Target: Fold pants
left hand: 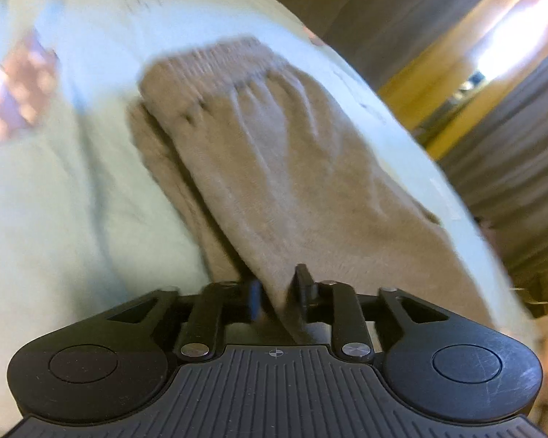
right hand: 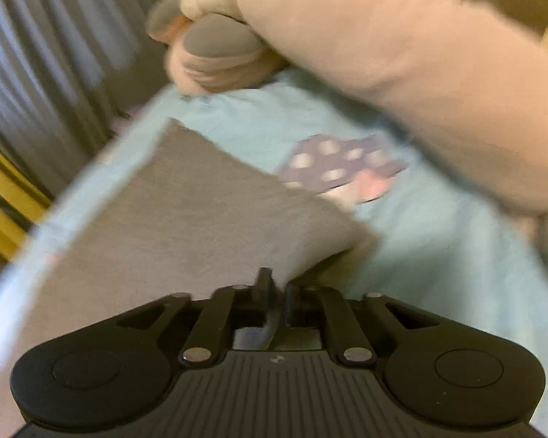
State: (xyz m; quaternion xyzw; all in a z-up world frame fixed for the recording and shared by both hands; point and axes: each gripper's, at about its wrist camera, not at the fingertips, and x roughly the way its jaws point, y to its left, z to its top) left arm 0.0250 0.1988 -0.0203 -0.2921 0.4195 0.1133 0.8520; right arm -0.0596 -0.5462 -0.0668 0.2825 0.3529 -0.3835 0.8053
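Observation:
The pants are beige-grey with a ribbed elastic waistband at the far end. They lie on a light blue sheet. My left gripper is shut on a fold of the pants near the camera. In the right wrist view the pants spread flat toward the bed's left edge. My right gripper is shut on the near edge of the fabric. Both views are blurred by motion.
A large pale plush toy lies across the far side of the blue sheet. A purple dotted patch is printed on the sheet. Grey curtains and a yellow frame stand beyond the bed's edge.

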